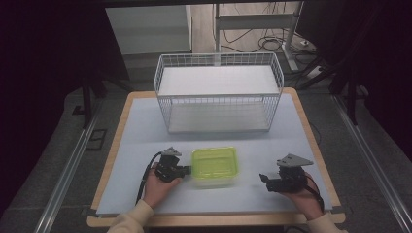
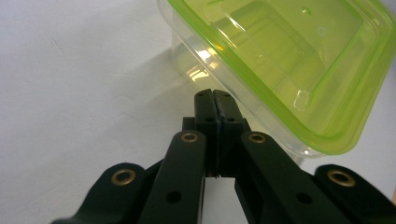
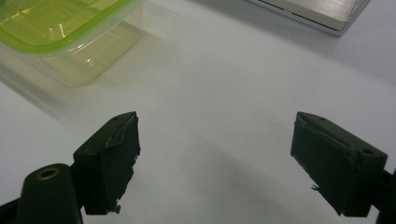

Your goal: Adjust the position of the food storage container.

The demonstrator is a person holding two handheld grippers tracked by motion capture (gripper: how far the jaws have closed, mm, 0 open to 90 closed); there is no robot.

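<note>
I hold the left gripper (image 2: 213, 93) with its jaws pressed together on nothing, tips just short of the clear container (image 1: 214, 167) with its green lid (image 2: 299, 60), which sits up and right of them; closed tips suit nudging or bracing its wall. My right gripper (image 3: 215, 154) waits well apart, jaws spread wide over bare table (image 3: 224, 79), the container beyond its left finger, probably ready to approach. The wire basket (image 1: 218, 92) stands farther off, empty.
</note>
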